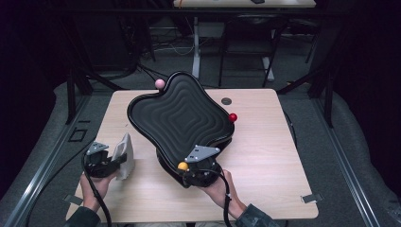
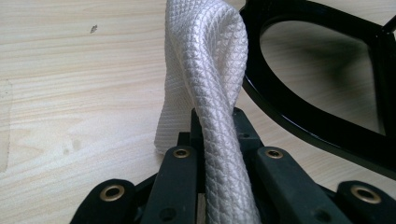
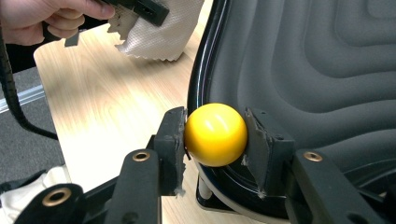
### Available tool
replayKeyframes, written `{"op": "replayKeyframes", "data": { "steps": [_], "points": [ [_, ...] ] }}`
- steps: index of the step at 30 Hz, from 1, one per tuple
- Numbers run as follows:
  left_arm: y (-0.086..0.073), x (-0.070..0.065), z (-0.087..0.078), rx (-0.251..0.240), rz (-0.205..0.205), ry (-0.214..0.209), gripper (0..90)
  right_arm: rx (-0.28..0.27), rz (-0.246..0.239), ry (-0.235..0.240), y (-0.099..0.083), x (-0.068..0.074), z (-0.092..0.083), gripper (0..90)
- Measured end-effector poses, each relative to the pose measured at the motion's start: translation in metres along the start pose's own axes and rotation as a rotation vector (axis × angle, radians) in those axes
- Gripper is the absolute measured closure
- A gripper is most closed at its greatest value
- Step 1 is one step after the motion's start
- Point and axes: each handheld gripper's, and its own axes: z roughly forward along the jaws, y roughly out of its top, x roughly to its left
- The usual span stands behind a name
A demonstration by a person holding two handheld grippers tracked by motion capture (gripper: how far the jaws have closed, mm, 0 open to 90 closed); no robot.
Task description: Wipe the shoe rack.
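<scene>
High view: no readable writing or brand anywhere. A black wavy-edged balance board (image 1: pixel 182 116) with a ribbed grey top sits tilted at frame centre on the light wood tabletop (image 1: pixel 269 165). Coloured knobs stud its rim: pink ball (image 1: pixel 160 83) at upper left, red ball (image 1: pixel 232 117) at right, yellow ball (image 1: pixel 182 166) at the near edge. The right claw (image 1: pixel 187 166), lower centre, meets the board at the yellow ball. The left claw (image 1: pixel 119 158), lower left, carries a white cloth (image 1: pixel 124 155) standing upright just left of the board, apart from it.

Left gripper view: left claw (image 2: pixel 219 140) clenched on the white cloth (image 2: pixel 205 70), a diamond-weave fabric folded into a thick band that rises from between the jaws to the top of the frame. The board's glossy black rim (image 2: pixel 299 116) crosses the right side.

Right gripper view: right claw (image 3: pixel 215 135) at centre, jaws part-closed with the yellow ball (image 3: pixel 215 134) between them; both pads (image 3: pixel 173 140) touch its sides, so it is grasped. The ball is glossy and smooth, against the board's rim (image 3: pixel 205 70). Upper left: the other hand (image 3: pixel 42 18) with the cloth (image 3: pixel 159 37).
</scene>
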Motion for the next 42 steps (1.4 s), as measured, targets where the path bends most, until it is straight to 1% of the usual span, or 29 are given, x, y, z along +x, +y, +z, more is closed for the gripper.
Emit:
{"op": "replayKeyframes", "data": {
  "steps": [1, 3, 6, 9, 17, 19, 21, 23, 24, 25, 26, 27, 29, 30, 31, 32, 34, 36, 37, 39, 40, 41, 42],
  "points": [
    [0.0, 0.0, 0.0, 0.0, -0.001, -0.001, 82.7, -0.002, -0.001, 0.002, -0.001, -0.001, -0.001, 59.3],
    [-0.001, 0.001, 0.0, -0.001, -0.002, 0.0, 82.8, 0.007, -0.002, -0.011, -0.003, -0.004, -0.005, 59.3],
    [0.0, 0.001, -0.001, -0.001, -0.003, -0.001, 82.7, 0.006, 0.009, -0.013, -0.007, -0.01, -0.011, 59.3],
    [0.0, 0.001, -0.001, 0.001, 0.003, -0.002, 82.8, 0.007, 0.022, -0.022, -0.012, -0.017, -0.017, 59.1],
    [0.0, 0.0, 0.0, 0.002, 0.004, -0.002, 82.8, 0.013, 0.051, -0.069, -0.022, -0.032, -0.032, 59.1],
    [0.0, 0.0, -0.001, 0.001, 0.006, -0.003, 82.8, 0.0, 0.061, -0.06, -0.026, -0.037, -0.035, 59.0],
    [0.0, -0.001, -0.001, 0.0, 0.008, -0.005, 82.8, 0.018, 0.074, -0.101, -0.029, -0.042, -0.04, 58.9],
    [0.0, -0.001, -0.001, 0.001, 0.008, -0.006, 82.8, 0.022, 0.084, -0.118, -0.032, -0.048, -0.044, 58.8],
    [0.0, -0.001, -0.001, 0.002, 0.008, -0.005, 82.8, 0.03, 0.096, -0.141, -0.034, -0.051, -0.047, 58.7],
    [0.0, -0.001, -0.001, 0.003, 0.01, -0.005, 82.8, 0.025, 0.106, -0.143, -0.035, -0.054, -0.049, 58.5],
    [0.0, -0.001, -0.001, 0.006, 0.011, -0.005, 82.8, 0.012, 0.119, -0.141, -0.036, -0.057, -0.051, 58.3],
    [-0.001, -0.001, 0.0, 0.009, 0.013, -0.005, 82.8, -0.002, 0.132, -0.155, -0.036, -0.059, -0.053, 56.1],
    [0.0, -0.001, 0.002, 0.01, 0.006, -0.005, 82.8, -0.05, 0.148, -0.151, -0.033, -0.061, -0.055, 54.3],
    [0.0, -0.001, 0.002, 0.015, 0.014, -0.008, 82.8, -0.065, 0.14, -0.149, -0.03, -0.06, -0.054, 54.2],
    [0.0, -0.002, 0.003, 0.011, 0.015, -0.007, 82.8, -0.07, 0.13, -0.17, -0.028, -0.058, -0.052, 54.8],
    [0.0, -0.003, 0.003, 0.009, 0.014, -0.008, 82.8, -0.053, 0.126, -0.214, -0.026, -0.056, -0.049, 55.2],
    [0.0, -0.003, 0.002, 0.013, 0.021, -0.006, 82.8, -0.039, 0.123, -0.212, -0.025, -0.057, -0.043, 54.6],
    [-0.001, -0.003, 0.001, 0.015, 0.022, -0.008, 82.8, -0.027, 0.132, -0.225, -0.026, -0.058, -0.041, 56.0],
    [-0.001, -0.003, 0.001, 0.01, 0.017, -0.007, 82.8, -0.027, 0.129, -0.231, -0.027, -0.058, -0.041, 57.2],
    [-0.001, -0.002, 0.001, 0.014, 0.015, -0.01, 82.8, -0.024, 0.129, -0.255, -0.028, -0.06, -0.043, 59.1],
    [-0.001, -0.002, 0.001, 0.014, 0.015, -0.01, 82.8, -0.02, 0.137, -0.278, -0.029, -0.062, -0.045, 59.0],
    [-0.001, -0.002, 0.001, 0.015, 0.016, -0.01, 82.8, -0.032, 0.148, -0.259, -0.031, -0.066, -0.046, 58.8],
    [-0.001, -0.002, 0.001, 0.015, 0.016, -0.01, 82.7, -0.022, 0.159, -0.29, -0.031, -0.068, -0.047, 58.7]
  ]
}}
